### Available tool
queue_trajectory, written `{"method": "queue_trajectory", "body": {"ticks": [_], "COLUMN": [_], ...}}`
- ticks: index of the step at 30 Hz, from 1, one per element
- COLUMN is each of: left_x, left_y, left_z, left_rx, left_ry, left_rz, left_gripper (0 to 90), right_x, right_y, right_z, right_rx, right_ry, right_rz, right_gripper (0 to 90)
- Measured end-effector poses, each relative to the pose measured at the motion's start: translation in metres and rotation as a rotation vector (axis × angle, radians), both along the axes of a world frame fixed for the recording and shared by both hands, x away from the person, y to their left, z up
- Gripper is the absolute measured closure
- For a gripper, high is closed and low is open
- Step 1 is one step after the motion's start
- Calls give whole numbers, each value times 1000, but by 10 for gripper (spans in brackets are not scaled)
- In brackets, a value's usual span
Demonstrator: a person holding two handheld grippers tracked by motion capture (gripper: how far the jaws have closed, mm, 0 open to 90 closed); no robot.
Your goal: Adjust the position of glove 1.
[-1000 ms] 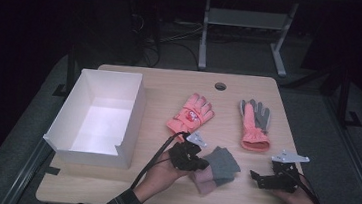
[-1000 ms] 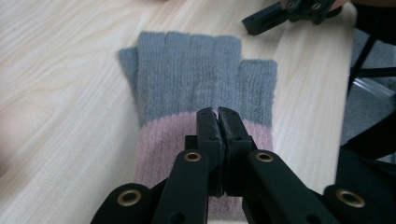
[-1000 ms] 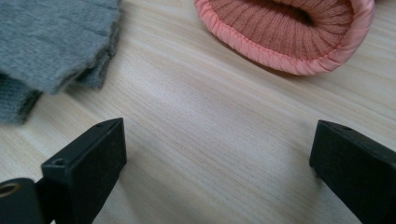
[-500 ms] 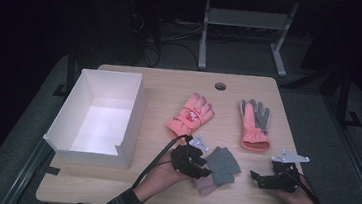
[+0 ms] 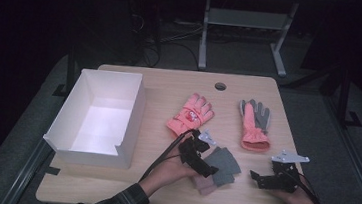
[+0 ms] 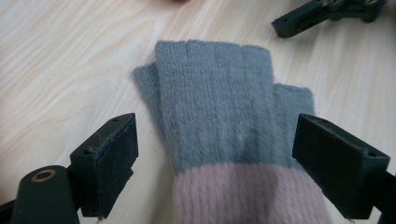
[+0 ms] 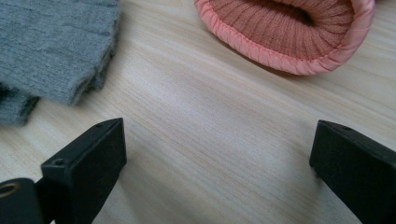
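A grey knit fingerless glove [image 5: 224,164] with a pink cuff lies flat near the table's front, a second like it beneath. My left gripper [image 5: 208,169] is open and low over it; in the left gripper view its jaws straddle the glove [image 6: 215,107] at the cuff, the left gripper [image 6: 224,172] not pressing it. My right gripper [image 5: 257,178] is open to the right of the glove, jaws pointing left. The right gripper [image 7: 215,172] has bare wood between its jaws, the grey glove [image 7: 51,46] at upper left, a pink cuff [image 7: 289,32] ahead.
A white open box [image 5: 114,148] stands on the left of the table [image 5: 171,81]. A pink glove with a picture [image 5: 191,114] lies mid-table, and a pink and grey glove [image 5: 255,121] lies to its right. A cable hole [image 5: 220,86] sits near the far edge.
My left gripper has edged slightly right over the grey glove's cuff. The right gripper has stayed where it was.
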State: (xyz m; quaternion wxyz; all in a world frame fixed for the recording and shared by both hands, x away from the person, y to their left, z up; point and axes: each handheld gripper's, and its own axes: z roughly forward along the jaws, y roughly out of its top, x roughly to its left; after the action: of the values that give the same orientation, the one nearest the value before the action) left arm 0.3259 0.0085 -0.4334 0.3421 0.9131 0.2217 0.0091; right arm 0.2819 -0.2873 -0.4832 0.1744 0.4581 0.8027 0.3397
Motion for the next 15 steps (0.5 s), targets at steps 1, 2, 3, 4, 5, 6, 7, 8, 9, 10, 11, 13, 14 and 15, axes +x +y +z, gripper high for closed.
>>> {"method": "queue_trajectory", "body": {"ticks": [1,2,3,4,5,6,7,8,9,10,11,13,14,15], "left_x": [2,2,3,3,3,4,4,4,5,4,4,6,6,6], "left_y": [-2,-5,-6,-8,-10,-10,-10,-10,-10,-10,-10,-9,-8,-7], "left_z": [-2,-5,-7,-10,-13,-15,-17,-19,-20,-22,-23,-26,-27,-27], "left_rx": [18,13,31,34,41,57,58,60,60,47,44,38,36,30], "left_ry": [-2,2,1,6,7,13,19,25,28,36,41,54,62,57], "left_rz": [-12,-1,-18,-10,-2,-9,-9,-12,-14,1,3,-3,-3,-4], "left_gripper": [133,133,133,133,133,133,132,132,133,133,133,133,133,132], "right_x": [0,0,0,0,0,0,0,0,0,0,0,0,0,0], "right_y": [0,0,0,0,0,0,0,0,0,0,0,0,0,0], "right_z": [0,0,0,0,0,0,0,0,0,0,0,0,0,0], "right_rx": [0,0,0,-2,-2,-2,-2,-2,-2,-2,-2,-2,-2,-1], "right_ry": [0,0,0,-1,-2,-2,-2,-2,-2,-2,-2,-1,-2,-2], "right_rz": [0,0,1,4,5,5,5,5,5,5,4,4,5,4], "right_gripper": [32,32,31,31,31,30,31,31,31,31,30,31,31,31]}}
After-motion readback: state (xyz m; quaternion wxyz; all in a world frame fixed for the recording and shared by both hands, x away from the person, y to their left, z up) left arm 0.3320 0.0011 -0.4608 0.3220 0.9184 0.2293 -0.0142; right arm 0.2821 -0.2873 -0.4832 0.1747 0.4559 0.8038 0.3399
